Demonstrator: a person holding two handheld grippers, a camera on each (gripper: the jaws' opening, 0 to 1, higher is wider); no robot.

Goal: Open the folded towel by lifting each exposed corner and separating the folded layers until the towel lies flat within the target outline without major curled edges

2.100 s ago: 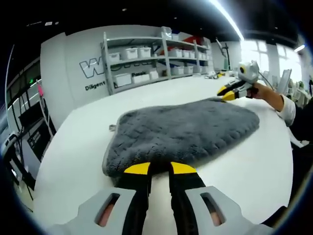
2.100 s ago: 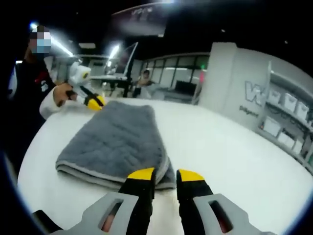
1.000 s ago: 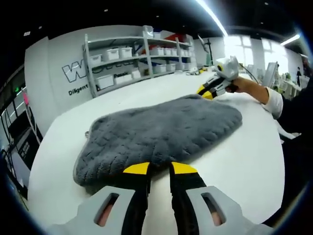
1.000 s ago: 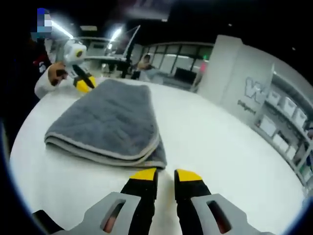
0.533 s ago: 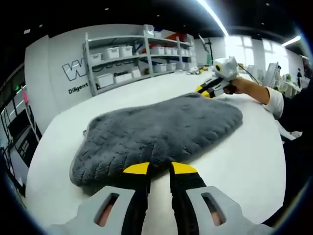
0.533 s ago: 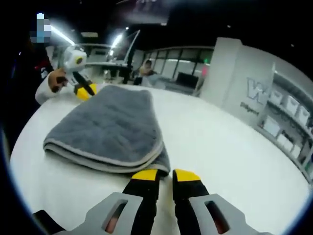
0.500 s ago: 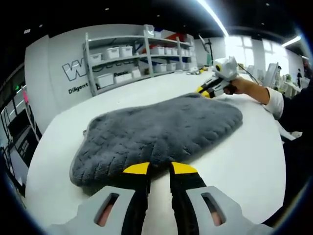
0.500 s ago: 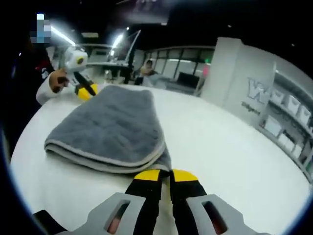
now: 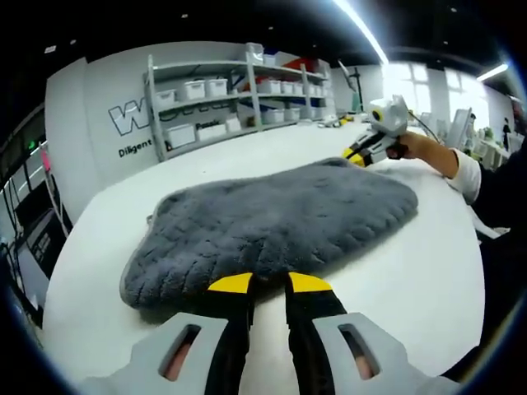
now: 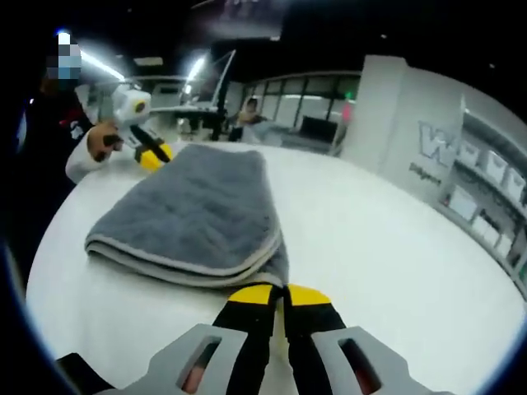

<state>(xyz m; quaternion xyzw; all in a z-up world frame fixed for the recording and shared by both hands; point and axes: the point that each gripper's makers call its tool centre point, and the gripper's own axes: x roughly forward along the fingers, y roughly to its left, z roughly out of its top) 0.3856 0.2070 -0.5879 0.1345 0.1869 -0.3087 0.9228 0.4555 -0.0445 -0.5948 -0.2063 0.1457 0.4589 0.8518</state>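
Observation:
A folded grey plush towel (image 9: 272,214) lies on a white table (image 9: 412,271). In the left gripper view my left gripper (image 9: 269,284) sits at the towel's near edge, with the thick edge between its yellow tips and the jaws a little apart. My right gripper (image 9: 356,155) is at the far corner, held by a hand. In the right gripper view the towel (image 10: 198,206) shows its stacked layers with pale trim. My right gripper (image 10: 280,294) is shut on its near right corner. My left gripper (image 10: 154,155) touches the far left corner.
Metal shelves with white bins (image 9: 239,90) stand by the wall behind the table. A person in dark clothes (image 10: 49,132) stands at the table's edge. Bare table top (image 10: 395,247) stretches to the right of the towel. Desks and screens (image 10: 247,123) are far back.
My right gripper's jaws have come together on the towel's near corner; a second ago they stood apart just short of it. My left gripper stays at its edge.

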